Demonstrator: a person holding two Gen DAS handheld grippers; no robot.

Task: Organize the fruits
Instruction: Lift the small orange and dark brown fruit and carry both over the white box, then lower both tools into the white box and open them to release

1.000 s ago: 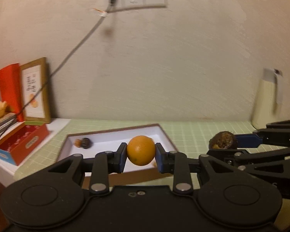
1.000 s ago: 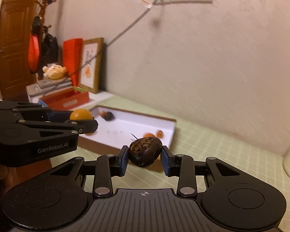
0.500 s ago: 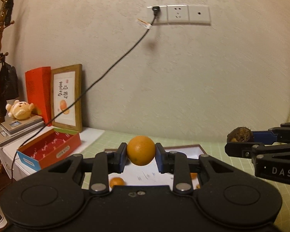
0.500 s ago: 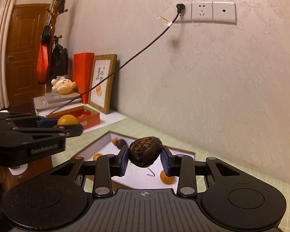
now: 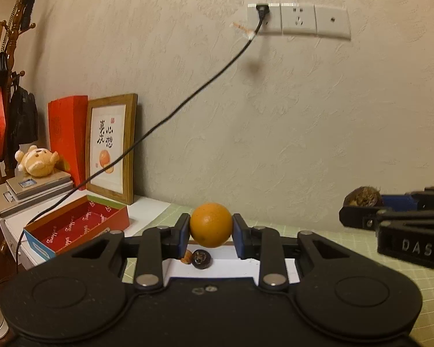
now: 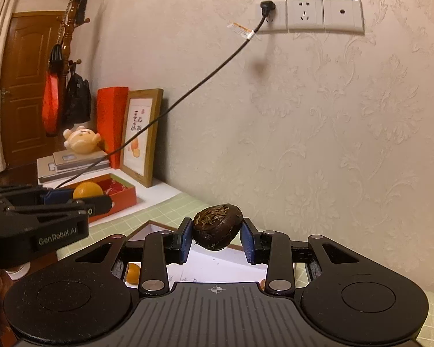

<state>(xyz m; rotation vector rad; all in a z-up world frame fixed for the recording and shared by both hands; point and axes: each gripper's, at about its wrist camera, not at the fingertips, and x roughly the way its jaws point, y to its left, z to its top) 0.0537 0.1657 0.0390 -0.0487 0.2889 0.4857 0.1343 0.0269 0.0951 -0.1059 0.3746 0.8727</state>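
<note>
My left gripper (image 5: 211, 230) is shut on an orange (image 5: 210, 225) and holds it in the air above the white tray (image 5: 231, 269). In the tray below lie a dark chestnut-like fruit (image 5: 201, 259) and a small orange piece (image 5: 186, 257). My right gripper (image 6: 217, 238) is shut on a dark brown fruit (image 6: 218, 227) and holds it above the same tray (image 6: 217, 266), where a small orange fruit (image 6: 132, 272) lies. Each gripper shows in the other's view: the right gripper at the right edge (image 5: 361, 202), the left gripper with its orange at the left edge (image 6: 86, 192).
A red open box (image 5: 78, 225) stands to the left on a white shelf, with a framed picture (image 5: 111, 147), a red card and a plush toy (image 5: 37, 162) on a scale. A black cable (image 5: 173, 115) hangs from the wall socket. A green grid mat (image 6: 170, 211) covers the table.
Both grippers have risen and tilted up with their fruits still held; the tray has dropped to the bottom of both views and more wall shows.
</note>
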